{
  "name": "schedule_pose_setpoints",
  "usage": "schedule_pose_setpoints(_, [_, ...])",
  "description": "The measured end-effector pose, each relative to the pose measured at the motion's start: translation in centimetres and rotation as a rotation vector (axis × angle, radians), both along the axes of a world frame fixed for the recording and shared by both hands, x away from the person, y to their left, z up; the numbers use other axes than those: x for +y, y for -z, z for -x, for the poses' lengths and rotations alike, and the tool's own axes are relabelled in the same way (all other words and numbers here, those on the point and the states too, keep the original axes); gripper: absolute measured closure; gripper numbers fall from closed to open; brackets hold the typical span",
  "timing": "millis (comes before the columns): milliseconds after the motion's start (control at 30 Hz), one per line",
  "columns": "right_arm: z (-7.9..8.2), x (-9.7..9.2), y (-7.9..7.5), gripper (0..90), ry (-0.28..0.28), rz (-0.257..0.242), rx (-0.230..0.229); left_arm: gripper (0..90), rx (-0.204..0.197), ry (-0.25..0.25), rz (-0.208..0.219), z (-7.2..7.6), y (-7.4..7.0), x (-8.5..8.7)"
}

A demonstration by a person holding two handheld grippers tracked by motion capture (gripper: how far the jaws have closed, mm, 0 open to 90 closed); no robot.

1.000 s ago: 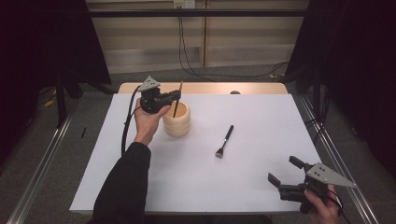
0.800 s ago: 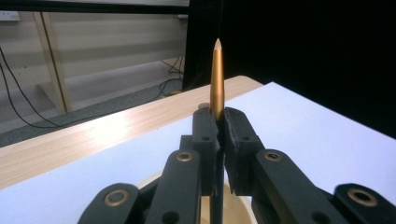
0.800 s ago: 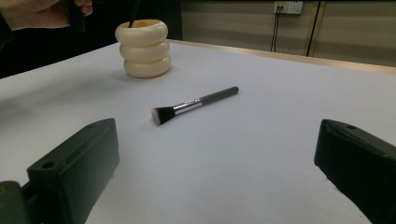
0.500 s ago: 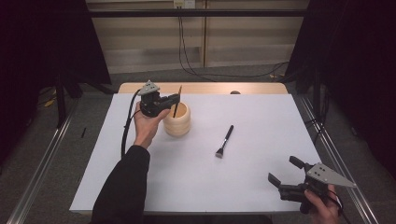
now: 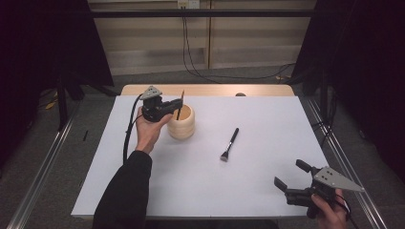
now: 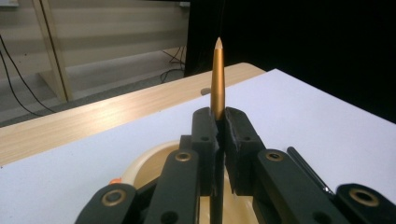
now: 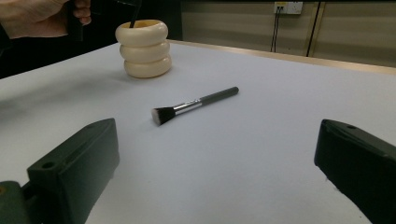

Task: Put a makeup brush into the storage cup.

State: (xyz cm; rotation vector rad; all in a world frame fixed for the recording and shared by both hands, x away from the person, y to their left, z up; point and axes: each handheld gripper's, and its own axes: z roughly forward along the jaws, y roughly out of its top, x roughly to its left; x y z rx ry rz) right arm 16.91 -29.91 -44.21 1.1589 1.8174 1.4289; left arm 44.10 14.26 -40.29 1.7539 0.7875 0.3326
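My left gripper point(image 5: 175, 106) has its jaws clenched on a gold-handled brush point(image 6: 217, 79), holding it upright over the cream ringed holder point(image 5: 181, 122) at the far left of the counter point(image 5: 267, 191), with its lower end inside the holder's mouth. My right gripper point(image 5: 291, 175) rests low at the near right corner, jaws released and wide apart with nothing between them. A black makeup brush point(image 5: 229, 144) lies flat on the white surface between holder and right gripper, well apart from both.
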Motion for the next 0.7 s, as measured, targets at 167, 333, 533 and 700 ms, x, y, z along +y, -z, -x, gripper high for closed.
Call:
schedule_pose_setpoints(167, [0.01, -0.03, -0.01, 0.0, -0.001, 0.001, -0.002, 81.2, 0.008, -0.007, 0.001, -0.04, 0.05, 0.05])
schedule_pose_setpoints(333, [0.03, -0.02, -0.01, 0.0, -0.002, 0.0, 0.001, 76.1, 0.0, -0.008, -0.003, -0.02, 0.06, 0.18])
schedule_pose_setpoints(533, [0.02, 0.02, -0.01, 0.0, 0.001, -0.002, 0.002, 67.0, -0.012, -0.013, -0.005, 0.21, -0.14, 0.05])
schedule_pose_setpoints(700, [0.02, -0.01, -0.01, 0.0, 0.0, 0.0, -0.001, 54.4, -0.009, -0.014, 0.007, 0.42, -0.25, 0.15])
